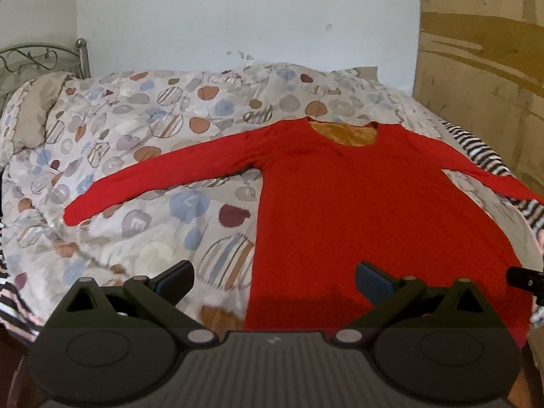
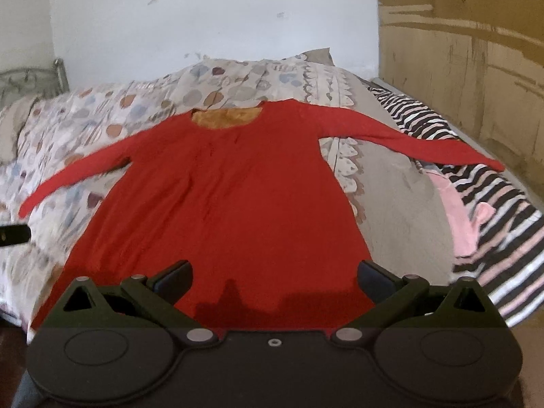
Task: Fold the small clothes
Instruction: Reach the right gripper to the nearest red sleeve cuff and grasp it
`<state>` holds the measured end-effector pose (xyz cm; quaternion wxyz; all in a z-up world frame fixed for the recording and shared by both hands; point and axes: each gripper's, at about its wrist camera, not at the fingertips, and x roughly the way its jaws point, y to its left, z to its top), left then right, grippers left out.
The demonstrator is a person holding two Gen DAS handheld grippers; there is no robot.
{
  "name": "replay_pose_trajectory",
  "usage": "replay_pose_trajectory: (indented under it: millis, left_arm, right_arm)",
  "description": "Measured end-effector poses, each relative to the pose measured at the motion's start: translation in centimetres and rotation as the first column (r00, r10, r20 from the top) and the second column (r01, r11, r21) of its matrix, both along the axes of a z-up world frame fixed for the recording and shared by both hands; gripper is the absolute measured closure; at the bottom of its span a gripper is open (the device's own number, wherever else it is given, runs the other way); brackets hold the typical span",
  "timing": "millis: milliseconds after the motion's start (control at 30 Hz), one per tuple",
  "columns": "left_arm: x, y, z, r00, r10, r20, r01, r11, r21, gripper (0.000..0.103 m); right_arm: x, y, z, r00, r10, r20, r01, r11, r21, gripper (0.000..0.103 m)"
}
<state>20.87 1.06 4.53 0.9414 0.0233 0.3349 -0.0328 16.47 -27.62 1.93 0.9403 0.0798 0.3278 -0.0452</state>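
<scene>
Dim, soft indoor light; faint shadows at near edge; fisheye bending, dark corners, slight blur.

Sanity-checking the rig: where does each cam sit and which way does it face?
Left wrist: on the left gripper, near the hem, facing the red top and wall; own open fingers show.
Right wrist: on the right gripper, same heading; own open fingers show.
Shared: red top, patterned quilt, striped blanket.

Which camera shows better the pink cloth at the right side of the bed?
The right wrist view: the pink cloth lies in plain sight on the striped blanket. The left wrist view shows only the blanket's edge, no pink cloth.
</scene>
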Motion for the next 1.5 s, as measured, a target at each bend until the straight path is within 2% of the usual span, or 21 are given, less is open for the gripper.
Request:
replay_pose_trajectory:
  millis: [167, 300, 433, 567, 700, 833, 933, 1167, 1267, 1333, 1400, 1500]
  left_arm:
    - [5.3, -3.1, -1.9, 0.996, 0.072, 0.045, -0.073, 0.997, 0.023, 0.0]
    - [9.9, -7.0, -4.0, 0.999, 0.043, 0.006, -0.043, 0.997, 0.057, 0.0]
    - [12.5, -10.1, -5.9, 1.0, -0.017, 0.009, 0.016, 0.996, 0.089, 0.0]
    - [13.9, -11.9, -7.4, 0.999, -0.054, 0.009, 0.053, 0.995, 0.088, 0.0]
    - [14.1, -12.9, -8.6, 0.997, -0.072, 0.014, 0.07, 0.995, 0.074, 0.0]
    - [13.9, -13.3, -10.5, 0.995, -0.102, -0.002, 0.101, 0.993, 0.057, 0.001]
    - [13.2, -13.3, -11.4, 0.995, -0.092, 0.044, 0.089, 0.994, 0.064, 0.001]
    - [11.9, -12.9, -12.8, 0.989, -0.073, 0.125, 0.069, 0.997, 0.038, 0.0]
    - [11.7, -12.6, -13.0, 0.987, -0.072, 0.146, 0.07, 0.997, 0.02, 0.001]
    - [11.7, -12.4, -13.1, 0.986, -0.072, 0.149, 0.072, 0.997, 0.008, 0.001]
    - [11.7, -12.3, -13.2, 0.986, -0.072, 0.151, 0.072, 0.997, 0.001, 0.001]
    - [11.7, -12.3, -13.2, 0.985, -0.071, 0.156, 0.071, 0.997, 0.006, 0.001]
  right_arm:
    - [3.2, -2.8, -0.9, 0.994, -0.054, 0.095, 0.051, 0.998, 0.035, 0.0]
    - [4.3, -5.6, -1.5, 0.976, -0.123, 0.18, 0.116, 0.992, 0.048, 0.0]
    - [5.7, -9.2, -2.1, 0.962, -0.209, 0.176, 0.203, 0.978, 0.055, 0.0]
    - [6.2, -13.0, -2.3, 0.938, -0.305, 0.164, 0.292, 0.951, 0.099, 0.0]
    - [6.1, -15.9, -2.0, 0.912, -0.353, 0.209, 0.339, 0.936, 0.101, 0.0]
    - [7.3, -18.8, -1.9, 0.908, -0.384, 0.168, 0.383, 0.923, 0.04, 0.0]
    - [7.8, -21.2, -2.1, 0.891, -0.435, 0.132, 0.436, 0.9, 0.022, 0.0]
    - [11.0, -25.2, -3.0, 0.903, -0.425, 0.065, 0.427, 0.904, -0.022, 0.0]
    - [13.6, -26.9, -3.7, 0.913, -0.407, 0.011, 0.407, 0.91, -0.081, 0.0]
    - [14.9, -28.1, -4.1, 0.91, -0.413, 0.011, 0.412, 0.904, -0.115, 0.0]
    - [15.9, -29.9, -4.3, 0.891, -0.453, 0.032, 0.453, 0.886, -0.1, 0.0]
    - [17.0, -33.6, -4.6, 0.837, -0.544, 0.054, 0.544, 0.839, 0.015, 0.0]
